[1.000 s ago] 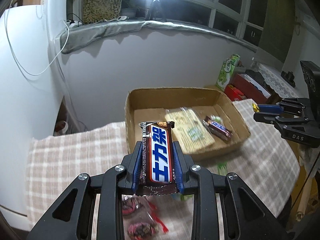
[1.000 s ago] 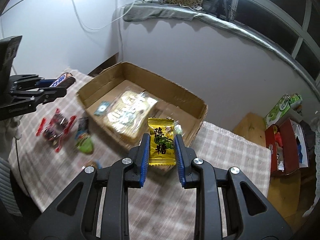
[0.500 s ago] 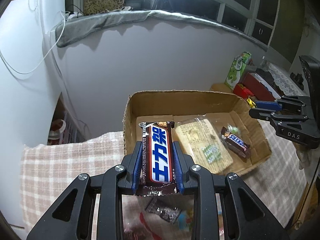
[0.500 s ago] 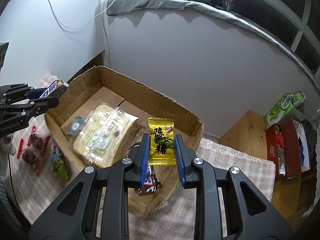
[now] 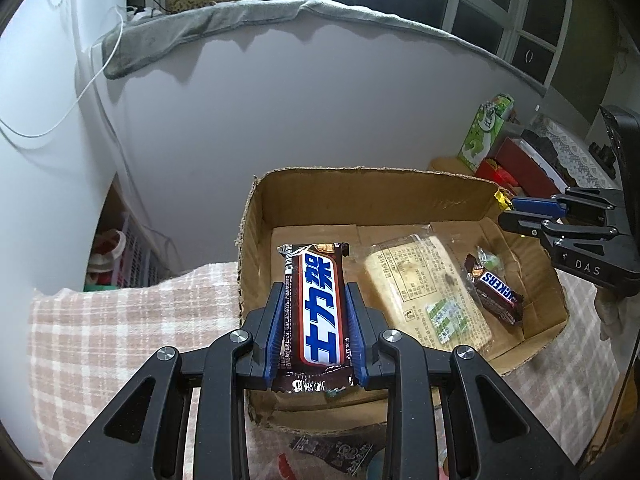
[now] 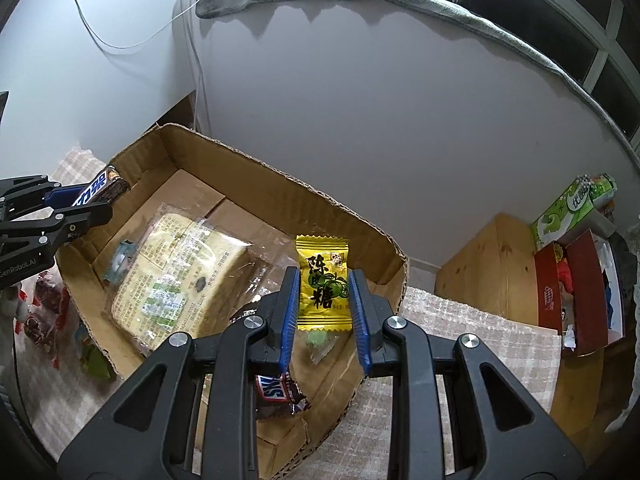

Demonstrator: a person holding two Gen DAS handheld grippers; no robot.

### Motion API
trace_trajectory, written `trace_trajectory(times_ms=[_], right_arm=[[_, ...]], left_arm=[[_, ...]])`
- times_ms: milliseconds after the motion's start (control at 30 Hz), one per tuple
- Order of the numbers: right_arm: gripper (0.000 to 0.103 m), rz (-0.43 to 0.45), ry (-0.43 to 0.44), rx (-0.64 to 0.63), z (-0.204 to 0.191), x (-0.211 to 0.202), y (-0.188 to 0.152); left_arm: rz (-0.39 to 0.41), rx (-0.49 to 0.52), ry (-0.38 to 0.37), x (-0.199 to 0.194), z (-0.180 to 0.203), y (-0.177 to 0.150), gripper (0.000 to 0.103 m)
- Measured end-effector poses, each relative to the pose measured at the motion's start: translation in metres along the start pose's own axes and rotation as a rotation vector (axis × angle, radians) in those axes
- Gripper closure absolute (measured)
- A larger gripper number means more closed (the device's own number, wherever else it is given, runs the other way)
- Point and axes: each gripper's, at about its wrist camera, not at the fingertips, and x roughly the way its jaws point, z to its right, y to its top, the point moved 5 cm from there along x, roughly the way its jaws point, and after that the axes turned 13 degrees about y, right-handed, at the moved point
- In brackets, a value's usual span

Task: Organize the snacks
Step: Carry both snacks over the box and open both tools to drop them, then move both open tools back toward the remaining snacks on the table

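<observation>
My left gripper (image 5: 315,312) is shut on a brown chocolate bar (image 5: 318,304) with blue lettering, held above the left part of the open cardboard box (image 5: 372,188). My right gripper (image 6: 325,298) is shut on a yellow candy packet (image 6: 323,280), hovering over the box's right corner (image 6: 280,196). Inside the box lie a clear bag with a pale yellow slab (image 5: 428,276), a Snickers bar (image 5: 496,292) and a small green candy (image 5: 489,258). Each gripper shows in the other's view: the right gripper (image 5: 512,210) at the right edge, the left gripper (image 6: 102,202) at the left edge.
The box stands on a checked cloth (image 5: 120,320) against a white wall. Loose wrapped sweets lie on the cloth beside the box (image 6: 44,304) and below it (image 5: 336,450). A wooden side table (image 6: 496,264) with a red box (image 6: 560,288) and green carton (image 6: 572,208) stands at the right.
Both grippers have moved forward and down over the box with their snacks still gripped. The box now fills more of each view.
</observation>
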Motion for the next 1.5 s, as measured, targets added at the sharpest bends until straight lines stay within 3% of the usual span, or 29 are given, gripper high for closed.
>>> trace_trajectory(times_ms=[33, 67, 100, 133, 167, 200, 733, 1133, 1500], right_arm=[[0.077, -0.001, 0.0, -0.005, -0.001, 0.0, 0.0], [0.069, -0.001, -0.007, -0.008, -0.001, 0.0, 0.001], [0.059, 0.007, -0.012, -0.011, -0.002, -0.002, 0.001], [0.034, 0.017, -0.011, -0.017, -0.004, -0.004, 0.001], [0.02, 0.032, -0.012, -0.026, -0.006, -0.007, 0.002], [0.019, 0.041, -0.016, -0.034, -0.008, -0.009, 0.003], [0.019, 0.091, 0.006, -0.024, -0.029, -0.054, -0.02], [0.019, 0.14, 0.095, -0.053, -0.073, -0.102, -0.079], [0.019, 0.087, 0.171, -0.042, -0.099, -0.092, -0.125]], left_arm=[[0.001, -0.004, 0.0, 0.0, 0.0, 0.001, 0.076], [-0.002, -0.012, -0.002, 0.001, -0.001, 0.002, 0.067], [-0.002, -0.017, -0.003, 0.0, -0.002, 0.003, 0.055], [0.002, -0.02, -0.003, -0.001, -0.002, 0.003, 0.051], [0.006, -0.019, -0.003, -0.003, -0.002, 0.004, 0.05], [0.009, -0.016, -0.004, -0.004, -0.002, 0.004, 0.05], [0.077, -0.026, -0.003, -0.056, -0.019, -0.006, 0.05], [0.126, -0.063, 0.009, -0.112, -0.053, -0.066, 0.05], [0.071, -0.099, -0.031, -0.113, -0.055, -0.126, 0.05]])
